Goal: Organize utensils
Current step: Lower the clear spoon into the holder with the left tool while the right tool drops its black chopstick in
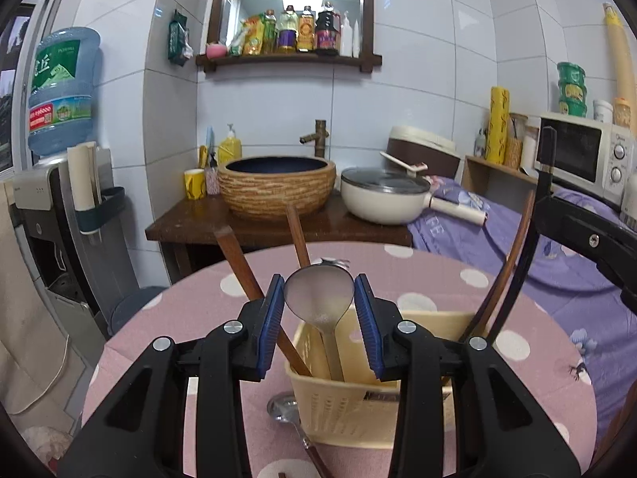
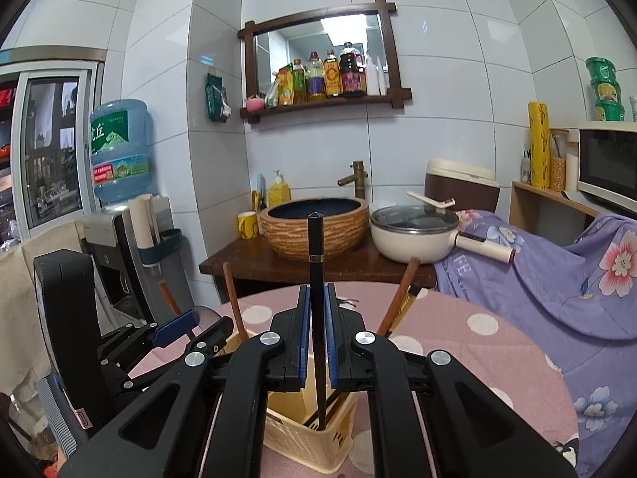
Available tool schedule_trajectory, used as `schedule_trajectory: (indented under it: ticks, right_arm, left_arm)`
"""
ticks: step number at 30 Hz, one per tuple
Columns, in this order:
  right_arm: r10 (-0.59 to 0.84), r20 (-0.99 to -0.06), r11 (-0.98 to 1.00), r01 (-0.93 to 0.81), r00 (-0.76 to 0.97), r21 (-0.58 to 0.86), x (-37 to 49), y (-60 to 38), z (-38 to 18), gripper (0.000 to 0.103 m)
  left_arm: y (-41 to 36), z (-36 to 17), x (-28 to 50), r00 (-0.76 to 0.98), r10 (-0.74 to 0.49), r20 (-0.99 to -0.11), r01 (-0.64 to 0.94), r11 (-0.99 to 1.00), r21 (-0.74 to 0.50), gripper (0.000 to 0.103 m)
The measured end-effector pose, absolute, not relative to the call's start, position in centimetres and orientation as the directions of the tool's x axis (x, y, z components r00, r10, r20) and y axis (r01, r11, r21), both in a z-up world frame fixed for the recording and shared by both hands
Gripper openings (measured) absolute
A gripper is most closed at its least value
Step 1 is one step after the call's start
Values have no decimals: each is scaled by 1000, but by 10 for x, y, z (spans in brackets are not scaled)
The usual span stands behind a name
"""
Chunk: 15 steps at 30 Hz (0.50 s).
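Both grippers loaded over the caddy.
Left gripper clamped the spoon across its slick, rigid bowl; right gripper was shut on a chopstick, light, stiff, gripped mid-shaft.

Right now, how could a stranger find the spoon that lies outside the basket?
On the pink dotted table stands a cream basket. The spoon lies flat on the cloth at its near left corner; unlike the upright utensils inside, only this one rests on the table.
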State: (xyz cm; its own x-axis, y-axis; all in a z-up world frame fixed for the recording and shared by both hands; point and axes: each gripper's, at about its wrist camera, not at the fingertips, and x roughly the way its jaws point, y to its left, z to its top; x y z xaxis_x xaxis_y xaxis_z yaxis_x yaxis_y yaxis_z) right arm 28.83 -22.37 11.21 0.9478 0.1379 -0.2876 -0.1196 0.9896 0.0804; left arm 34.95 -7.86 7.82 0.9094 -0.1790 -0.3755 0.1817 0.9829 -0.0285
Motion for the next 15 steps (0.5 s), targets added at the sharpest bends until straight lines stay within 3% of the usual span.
schedule_trajectory:
  ticks: [9, 12, 15]
  right_arm:
    - [139, -337, 990, -121, 931, 76, 292, -219, 98, 9]
    - [137, -325, 990, -116, 936, 84, 289, -223, 100, 20]
    - [144, -301, 988, -121, 943, 96, 279, -228, 105, 26]
  left_arm:
    - [-88, 59, 347, 892, -185, -412, 206, 979, 7, 38]
    - [-88, 61, 338, 890, -213, -402, 231, 973, -5, 50]
    - [-87, 67, 321, 913, -199, -355, 219, 975, 19, 72]
